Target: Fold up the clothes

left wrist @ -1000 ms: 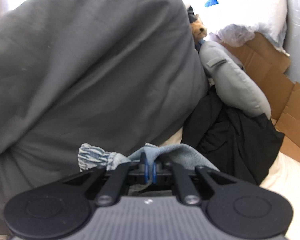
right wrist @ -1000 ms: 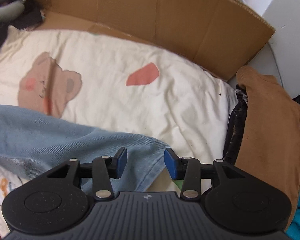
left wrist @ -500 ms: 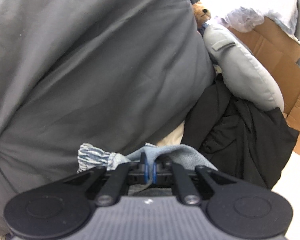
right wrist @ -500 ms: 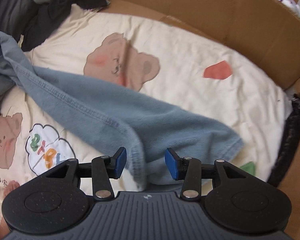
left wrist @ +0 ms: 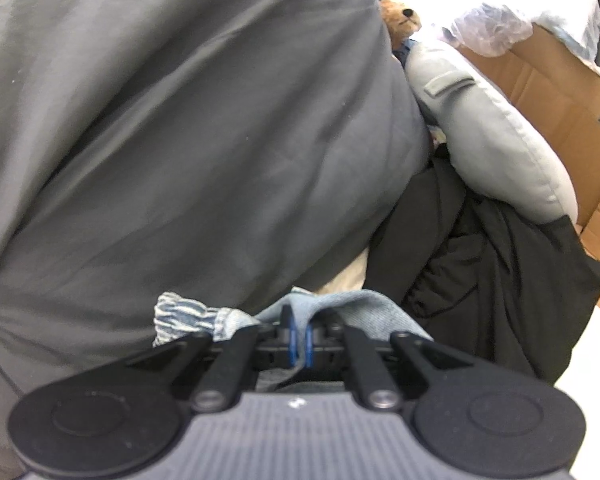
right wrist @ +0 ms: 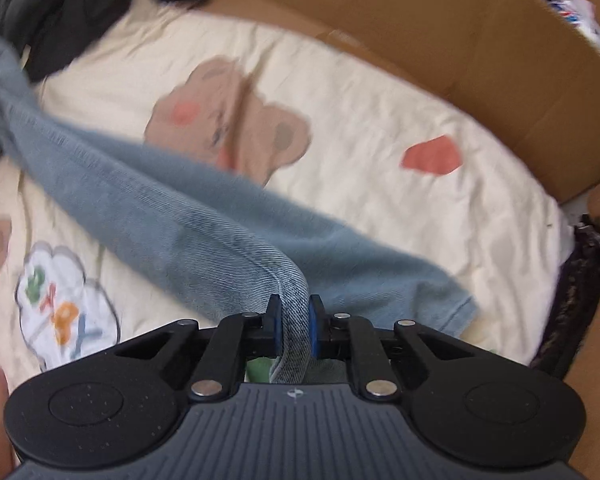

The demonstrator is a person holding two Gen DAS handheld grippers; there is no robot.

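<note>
Behind the left gripper [left wrist: 298,338] a large grey duvet [left wrist: 180,140] fills most of the view, with a grey pillow [left wrist: 492,132], a black garment [left wrist: 500,280] and cardboard [left wrist: 560,120] to its right. Its jaws are closed tight on a fold of the light blue denim garment [left wrist: 340,308], which is bunched just above the pads.

On the right wrist view a cream bedsheet [right wrist: 360,100] printed with bears is seen, walled by a cardboard box [right wrist: 420,20]. The jaws of the right gripper [right wrist: 294,328] have just been closing and are now clamped on a seamed denim edge [right wrist: 292,292], while the rest of the cloth is stretched across the bed toward the upper left. For a clean fold, both grips are best kept firm and the cloth drawn taut before it is laid flat, so that no slack is trapped.
</note>
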